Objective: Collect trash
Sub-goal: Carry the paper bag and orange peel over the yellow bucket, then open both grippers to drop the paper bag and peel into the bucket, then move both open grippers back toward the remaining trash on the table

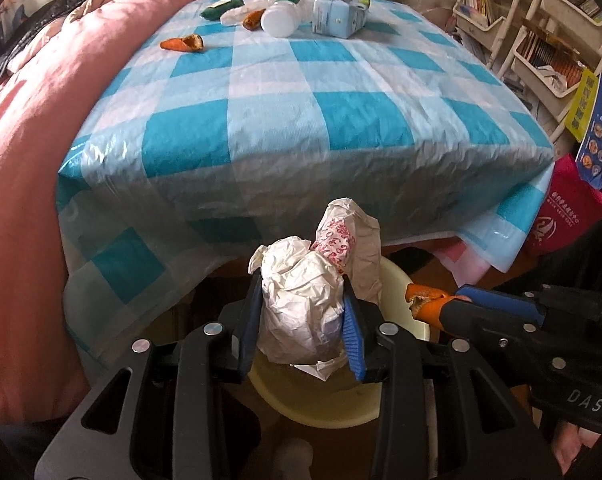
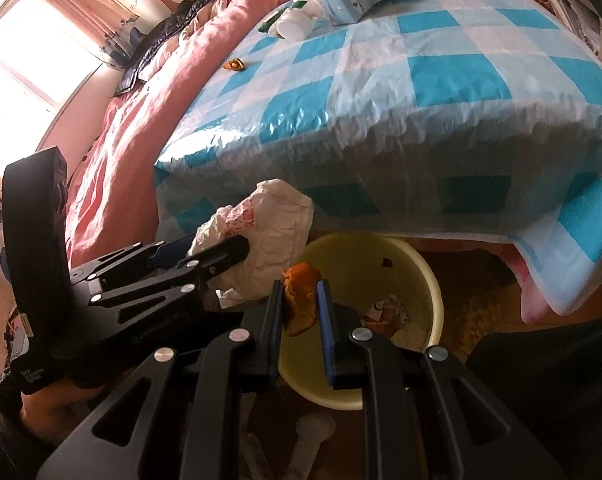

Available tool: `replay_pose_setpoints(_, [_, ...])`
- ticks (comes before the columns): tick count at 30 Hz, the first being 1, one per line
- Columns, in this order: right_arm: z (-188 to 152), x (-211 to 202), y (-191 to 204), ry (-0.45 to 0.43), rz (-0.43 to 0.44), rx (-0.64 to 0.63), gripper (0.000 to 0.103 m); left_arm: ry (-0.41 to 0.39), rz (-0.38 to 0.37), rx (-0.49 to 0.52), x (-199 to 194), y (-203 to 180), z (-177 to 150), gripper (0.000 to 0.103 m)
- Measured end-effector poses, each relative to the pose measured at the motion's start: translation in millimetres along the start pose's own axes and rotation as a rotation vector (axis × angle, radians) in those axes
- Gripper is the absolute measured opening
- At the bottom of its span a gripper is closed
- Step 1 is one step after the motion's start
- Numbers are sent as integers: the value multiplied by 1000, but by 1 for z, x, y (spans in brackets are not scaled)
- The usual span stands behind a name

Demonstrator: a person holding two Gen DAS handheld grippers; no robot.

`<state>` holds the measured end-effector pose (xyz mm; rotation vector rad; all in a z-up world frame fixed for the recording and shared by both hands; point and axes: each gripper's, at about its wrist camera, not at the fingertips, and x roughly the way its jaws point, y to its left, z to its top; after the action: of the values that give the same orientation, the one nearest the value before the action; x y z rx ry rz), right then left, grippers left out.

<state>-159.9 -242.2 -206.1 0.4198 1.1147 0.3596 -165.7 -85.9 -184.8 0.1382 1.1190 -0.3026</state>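
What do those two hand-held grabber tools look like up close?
Both are matte black. The left gripper and right gripper each have angular linkage arms with triangular cut-outs and round silver rivets, ending in two flat fingers faced with ribbed blue pads. White lettering marks the bodies. The person's sleeve is dark.

White letters "DAS" on the black right gripper (image 1: pixel 431 310), red print on the crumpled paper bag (image 1: pixel 333 240) too blurred to read
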Motion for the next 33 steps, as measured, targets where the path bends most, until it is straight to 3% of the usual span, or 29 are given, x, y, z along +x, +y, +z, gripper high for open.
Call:
replay_pose_setpoints(8, [-1,6,-2,25,-19,5,18,33,4,3,6,-1,-2,35])
replay_pose_setpoints(18, [-3,6,-7,31,-47,38,25,45,25,-35,7,4,-1,64])
replay_pose_setpoints(25, [-2,2,-8,3,-72,40,51,10,42,-64,1,8,3,77])
replay_pose_setpoints(33, [0,0,-7,-17,-97,41,63,-44,70,-87,-7,13,8,84])
